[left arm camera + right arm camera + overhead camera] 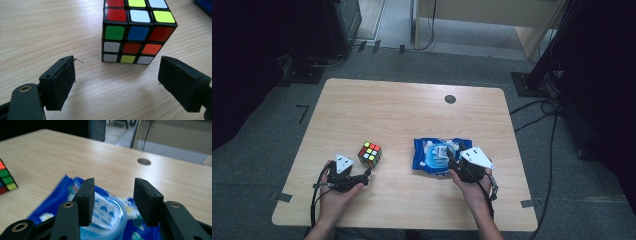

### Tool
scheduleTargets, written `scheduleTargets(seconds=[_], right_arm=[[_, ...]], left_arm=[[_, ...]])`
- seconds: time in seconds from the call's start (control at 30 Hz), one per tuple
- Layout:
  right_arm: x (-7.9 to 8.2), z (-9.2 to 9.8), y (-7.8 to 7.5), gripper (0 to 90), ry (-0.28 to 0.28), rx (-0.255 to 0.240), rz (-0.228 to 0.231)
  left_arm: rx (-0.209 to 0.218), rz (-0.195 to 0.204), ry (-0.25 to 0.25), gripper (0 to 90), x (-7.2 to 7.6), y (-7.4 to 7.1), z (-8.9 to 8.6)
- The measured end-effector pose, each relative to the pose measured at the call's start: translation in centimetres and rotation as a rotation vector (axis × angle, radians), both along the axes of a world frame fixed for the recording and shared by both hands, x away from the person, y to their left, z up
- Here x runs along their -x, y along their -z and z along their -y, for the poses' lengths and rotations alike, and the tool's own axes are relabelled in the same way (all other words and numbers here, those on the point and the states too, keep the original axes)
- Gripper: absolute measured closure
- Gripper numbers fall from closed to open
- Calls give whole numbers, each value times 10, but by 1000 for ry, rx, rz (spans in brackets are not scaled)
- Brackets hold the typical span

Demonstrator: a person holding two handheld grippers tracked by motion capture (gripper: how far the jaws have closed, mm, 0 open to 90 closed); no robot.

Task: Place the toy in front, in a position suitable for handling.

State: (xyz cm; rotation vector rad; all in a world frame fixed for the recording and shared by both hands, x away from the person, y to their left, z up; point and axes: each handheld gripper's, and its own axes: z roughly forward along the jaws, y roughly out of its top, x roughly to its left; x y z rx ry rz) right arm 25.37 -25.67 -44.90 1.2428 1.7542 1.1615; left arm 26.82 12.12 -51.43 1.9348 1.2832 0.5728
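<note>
1. fingers of our left gripper [117, 85]: set wide apart, nothing between the pads, resting low over the counter [412, 107]; in the high view this gripper [362, 176] sits in our left hand [337, 192] near the front edge.
2. puzzle cube [136, 32]: stands flat on the counter just beyond our left fingers, apart from both pads; red, yellow, white, green, blue and orange tiles face the left gripper view. in the high view the cube [370, 153] sits just up and right of the left gripper.
3. fingers of our right gripper [113, 202]: parted about halfway, nothing pinched between the pads; they hang just above the blue snack packet [57, 200], which we see blurred beneath them. whether the tips touch the wrapper we cannot tell.
4. blue snack packet, high view [432, 152]: lies flat right of the counter's middle, well apart from the cube, with our right gripper [452, 159] over its right end and our right hand [472, 187] behind.
5. round dark grommet hole [450, 99]: far side of the counter, beyond the packet.
</note>
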Motion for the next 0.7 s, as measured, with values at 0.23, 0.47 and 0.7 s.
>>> scheduleTargets(seconds=[0.23,0.47,0.7], right_arm=[[11,-29,-4,634,-111,-58,11],[2,-46,30,746,-150,-59,-119],[-5,-51,49,588,-99,7,-162]], left_arm=[[2,-2,1,146,-1,0,0],[-1,1,3,146,0,0,0],[-5,2,4,146,0,0,0]])
